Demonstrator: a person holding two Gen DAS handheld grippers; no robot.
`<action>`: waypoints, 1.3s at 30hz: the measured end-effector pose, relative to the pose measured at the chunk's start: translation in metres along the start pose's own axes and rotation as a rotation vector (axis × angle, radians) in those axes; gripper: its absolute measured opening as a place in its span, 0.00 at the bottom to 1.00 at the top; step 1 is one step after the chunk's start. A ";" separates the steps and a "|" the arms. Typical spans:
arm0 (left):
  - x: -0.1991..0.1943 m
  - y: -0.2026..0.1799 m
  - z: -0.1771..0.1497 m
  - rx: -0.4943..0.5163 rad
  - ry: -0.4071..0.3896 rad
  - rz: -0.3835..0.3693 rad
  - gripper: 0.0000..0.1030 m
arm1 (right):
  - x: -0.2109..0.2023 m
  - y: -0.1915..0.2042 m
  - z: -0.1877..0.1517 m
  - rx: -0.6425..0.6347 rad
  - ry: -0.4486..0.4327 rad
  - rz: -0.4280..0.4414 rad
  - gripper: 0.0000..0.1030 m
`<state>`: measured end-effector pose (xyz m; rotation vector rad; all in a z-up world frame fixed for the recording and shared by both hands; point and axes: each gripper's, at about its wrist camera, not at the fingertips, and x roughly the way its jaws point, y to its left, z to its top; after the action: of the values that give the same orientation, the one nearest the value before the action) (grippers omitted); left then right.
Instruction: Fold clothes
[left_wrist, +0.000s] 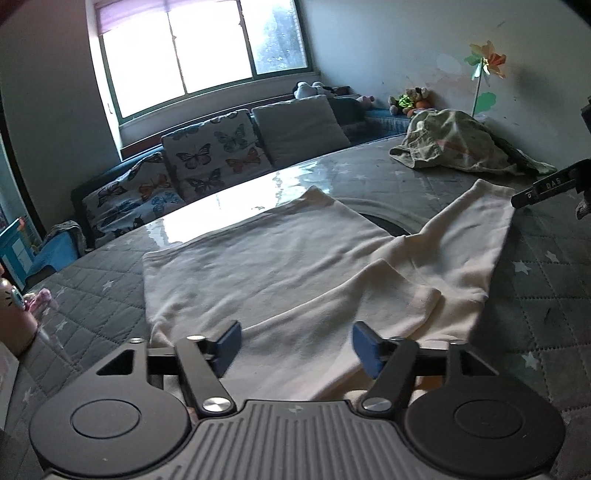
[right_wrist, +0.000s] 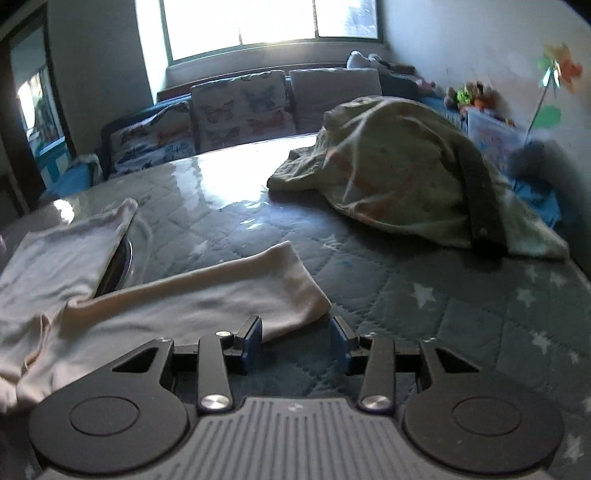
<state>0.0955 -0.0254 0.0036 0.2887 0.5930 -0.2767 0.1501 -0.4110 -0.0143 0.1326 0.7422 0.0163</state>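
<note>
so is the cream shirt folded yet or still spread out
Mostly spread. The cream shirt lies flat on the quilted mat, one sleeve stretched out sideways, the near sleeve lying over the body.

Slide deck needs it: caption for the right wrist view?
Open right gripper at the sleeve end of a cream shirt on the quilted table cover.

open quilt (right_wrist: 424, 306) R, crumpled heap (right_wrist: 406, 162) behind

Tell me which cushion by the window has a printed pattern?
The butterfly cushion, left of the plain grey cushion. It carries coloured butterflies on white; the grey one shows no print.
</note>
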 end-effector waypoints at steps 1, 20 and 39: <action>-0.001 0.001 0.000 -0.002 -0.003 0.004 0.78 | 0.002 -0.001 0.000 0.010 -0.002 0.002 0.39; -0.021 0.019 -0.009 -0.068 -0.043 0.042 1.00 | -0.047 0.042 0.029 -0.021 -0.155 0.157 0.04; -0.057 0.081 -0.058 -0.217 -0.050 0.151 1.00 | -0.060 0.285 0.035 -0.443 -0.127 0.548 0.04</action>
<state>0.0483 0.0786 0.0057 0.1162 0.5436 -0.0728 0.1383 -0.1358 0.0879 -0.0892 0.5418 0.6847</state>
